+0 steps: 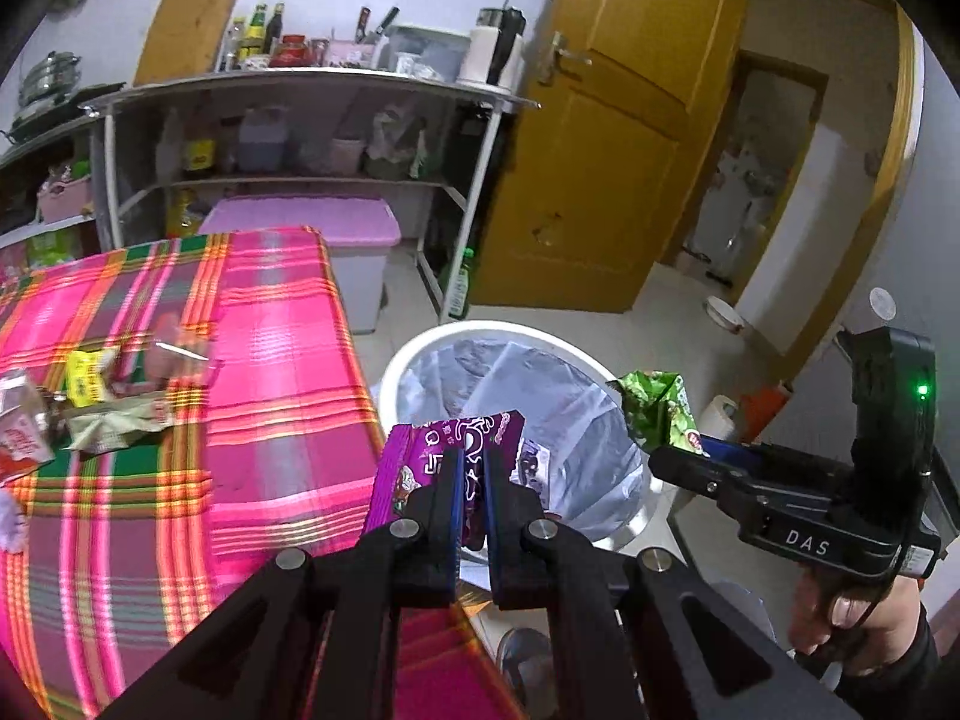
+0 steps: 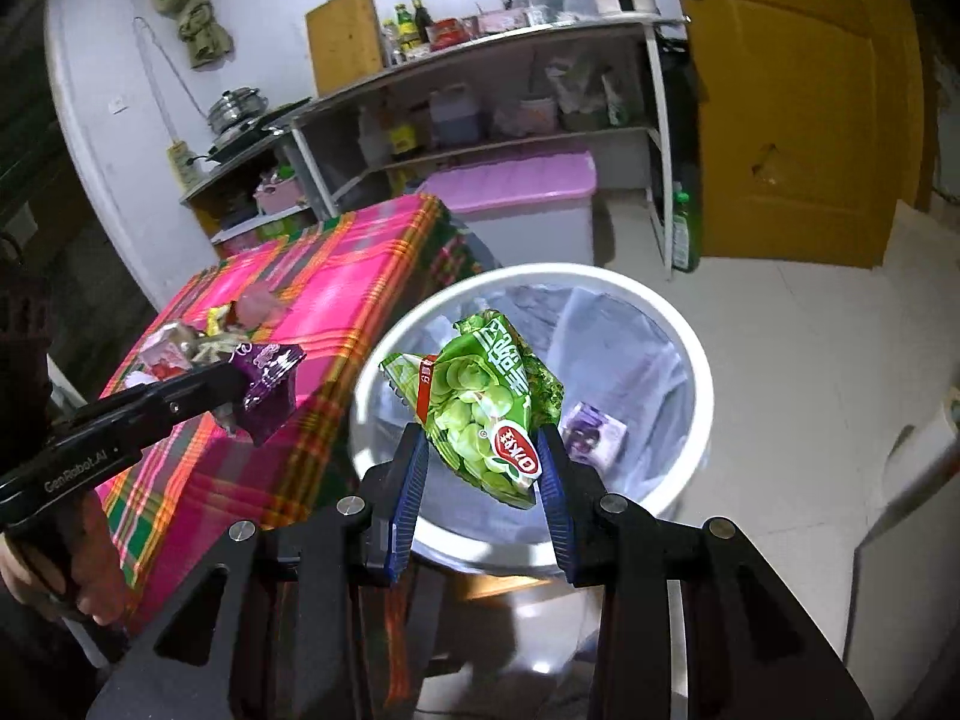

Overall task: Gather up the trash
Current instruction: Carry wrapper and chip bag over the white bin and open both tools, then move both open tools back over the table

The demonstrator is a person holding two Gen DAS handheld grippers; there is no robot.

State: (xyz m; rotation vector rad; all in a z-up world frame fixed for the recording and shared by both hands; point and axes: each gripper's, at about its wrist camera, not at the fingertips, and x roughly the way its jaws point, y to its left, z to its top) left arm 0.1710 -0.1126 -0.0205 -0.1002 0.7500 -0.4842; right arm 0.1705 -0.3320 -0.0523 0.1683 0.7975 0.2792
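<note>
Both grippers hang over the bin (image 2: pixel 690 336) for dropping: right gripper (image 2: pixel 483 462) pinches the green bag (image 2: pixel 486 396), left gripper (image 1: pixel 474 480) pinches the purple wrapper (image 1: pixel 420 456) (more trash (image 1: pixel 90 414) waits on the table (image 1: pixel 270 360)).

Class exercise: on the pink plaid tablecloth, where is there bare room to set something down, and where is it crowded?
Bare: the stretch of pink plaid tablecloth between the litter pile and the edge facing the white lined trash bin, and the far end toward the metal shelf rack. Crowded: the left side, where crumpled wrappers lie bunched together.
</note>
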